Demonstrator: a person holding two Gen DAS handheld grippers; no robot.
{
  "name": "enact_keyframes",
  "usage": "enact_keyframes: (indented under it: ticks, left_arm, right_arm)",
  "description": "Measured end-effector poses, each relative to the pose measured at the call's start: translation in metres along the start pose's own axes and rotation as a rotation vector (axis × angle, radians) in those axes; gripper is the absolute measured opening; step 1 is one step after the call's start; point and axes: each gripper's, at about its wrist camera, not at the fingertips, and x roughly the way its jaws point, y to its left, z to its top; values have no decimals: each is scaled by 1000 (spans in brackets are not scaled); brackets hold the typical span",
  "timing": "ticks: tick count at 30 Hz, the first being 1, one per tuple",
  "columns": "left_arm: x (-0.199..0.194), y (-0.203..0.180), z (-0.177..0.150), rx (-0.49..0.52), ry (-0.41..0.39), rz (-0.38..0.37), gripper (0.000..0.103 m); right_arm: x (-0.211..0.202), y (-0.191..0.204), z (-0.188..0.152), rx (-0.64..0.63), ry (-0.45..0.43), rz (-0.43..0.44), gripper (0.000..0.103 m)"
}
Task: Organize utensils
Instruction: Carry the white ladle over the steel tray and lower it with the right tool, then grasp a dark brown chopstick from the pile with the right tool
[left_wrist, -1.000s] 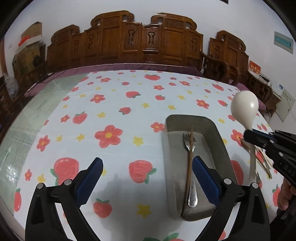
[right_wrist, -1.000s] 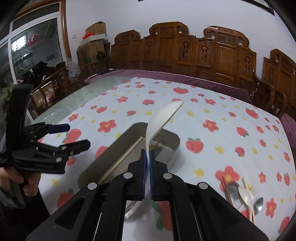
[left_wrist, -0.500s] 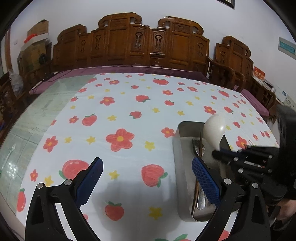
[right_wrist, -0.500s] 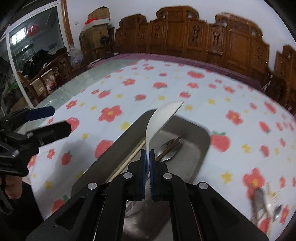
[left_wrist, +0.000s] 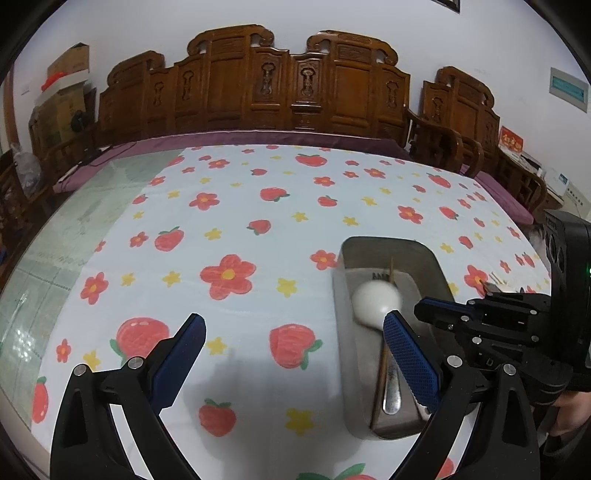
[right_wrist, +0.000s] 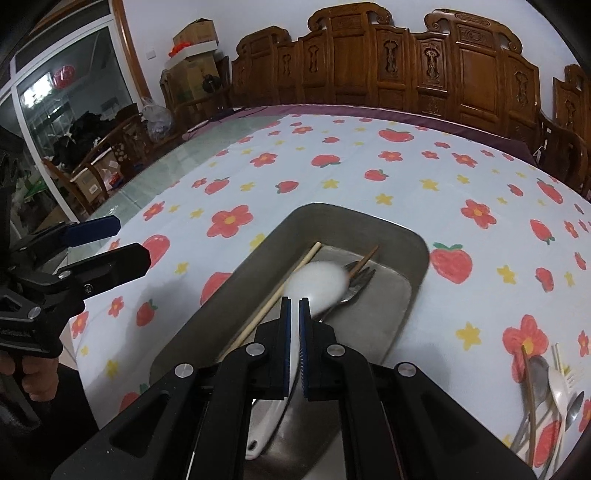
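Right wrist view | right gripper (right_wrist: 294, 325) clamps white spoon (right_wrist: 317, 282) over metal tray (right_wrist: 406, 240) | left gripper (left_wrist: 291, 347) gapes empty | next: lower, release

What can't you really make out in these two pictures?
- White spoon: bowl smeared by motion blur in both views.
- Fork in the metal tray: left view, prongs hidden behind the spoon.
- Loose cutlery pile: right view, cut off at the picture's edge, pieces uncountable.
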Motion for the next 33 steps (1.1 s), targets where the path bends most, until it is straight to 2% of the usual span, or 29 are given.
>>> enact_keyframes:
  ticks: [3, 7, 14, 17, 18, 22, 26, 33]
  left_arm:
    - [-2, -8, 0, 1, -4, -17, 93]
    - [-6, -27, -2, 20, -10, -52, 93]
    - [-14, -68, -7, 66, -26, -115, 93]
    - [-17, -82, -11, 83, -29, -135, 93]
    - [-17, -88, -13, 89, -28, -143, 93]
    - [-17, -106, -19, 119, -23, -164, 93]
    - [-14, -121, -25, 150, -12, -175, 93]
    - [-11, -131, -30, 177, -5, -186, 93]
  right_arm:
    - [-13, -5, -2, -5, -13, -11, 5]
    - [-50, -18, -16, 6, -63, -48, 5]
    - [-107, -70, -50, 62, -76, -180, 6]
    - [-119, -95, -66, 93, -62, -233, 16]
    - [-122, -103, -71, 101, -58, -248, 17]
    - [-123, -133, -91, 144, -25, -293, 17]
    - [-109, -151, -105, 169, 16, -298, 17]
    - [-90, -152, -116, 134, 71, -306, 17]
